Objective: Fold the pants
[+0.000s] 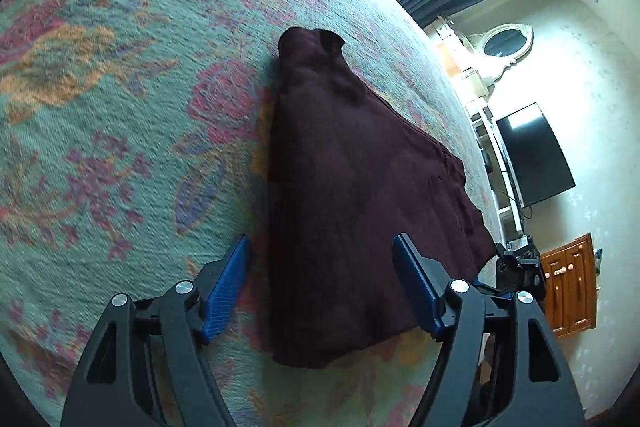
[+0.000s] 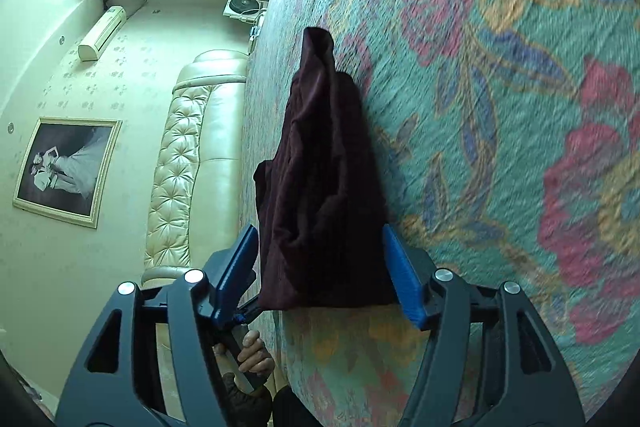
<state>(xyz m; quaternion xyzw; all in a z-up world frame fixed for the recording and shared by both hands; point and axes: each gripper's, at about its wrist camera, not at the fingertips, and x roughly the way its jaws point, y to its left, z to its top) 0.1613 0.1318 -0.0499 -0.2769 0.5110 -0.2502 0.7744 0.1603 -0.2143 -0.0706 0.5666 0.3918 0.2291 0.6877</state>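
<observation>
With both claws wide and holding nothing, the left gripper (image 1: 320,291) and right gripper (image 2: 320,267) should each close on the near edge of the pants (image 1: 352,195) at the same height, so the fold stays even on the bedspread (image 1: 120,107).

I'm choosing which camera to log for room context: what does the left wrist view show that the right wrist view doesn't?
Only the left wrist view shows a dark screen, an oval mirror and a wooden cabinet. Only the right shows a tufted headboard, a framed photo and a wall air conditioner. Both show the dark pants on the floral bedspread, between open blue fingers.
</observation>
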